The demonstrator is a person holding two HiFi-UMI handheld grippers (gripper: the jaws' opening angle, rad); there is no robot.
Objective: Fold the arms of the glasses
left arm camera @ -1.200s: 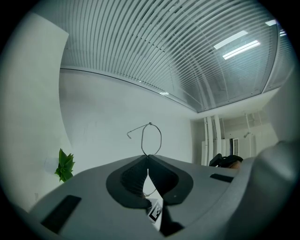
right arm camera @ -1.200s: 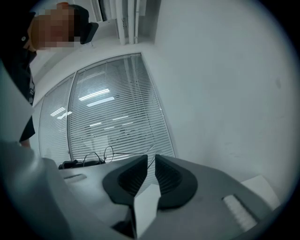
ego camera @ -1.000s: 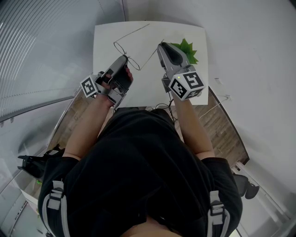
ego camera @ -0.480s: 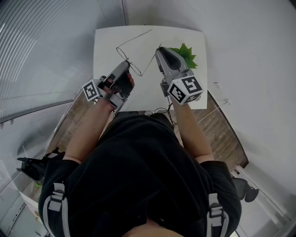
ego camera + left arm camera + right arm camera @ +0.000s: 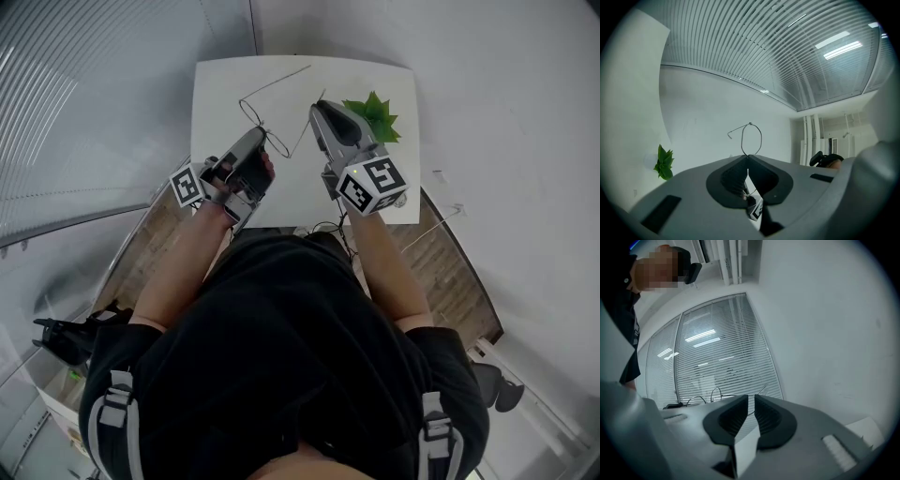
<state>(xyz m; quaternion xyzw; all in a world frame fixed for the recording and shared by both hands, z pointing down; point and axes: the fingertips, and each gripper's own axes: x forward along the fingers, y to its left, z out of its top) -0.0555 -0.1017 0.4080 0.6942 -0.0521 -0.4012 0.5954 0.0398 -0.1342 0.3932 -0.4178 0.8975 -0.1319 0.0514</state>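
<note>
Glasses (image 5: 251, 112) pinched in left gripper (image 5: 258, 134); right gripper (image 5: 315, 109), jaws closing, straddles one arm (image 5: 302, 127).

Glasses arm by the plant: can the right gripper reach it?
Probably yes. The left gripper holds the glasses up, nothing blocks, and that arm runs right at the tips of the right gripper, seemingly between its closing jaws.

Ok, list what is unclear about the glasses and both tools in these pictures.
Left gripper view: the left tool, shut on the glasses, hides the second lens and arm.
Right gripper view: the right tool is closing its jaws, a gap showing; whether the thin arm sits between them or beyond the tips is too fine to tell.
Head view: that tool's body covers its tips and part of the plant.
</note>
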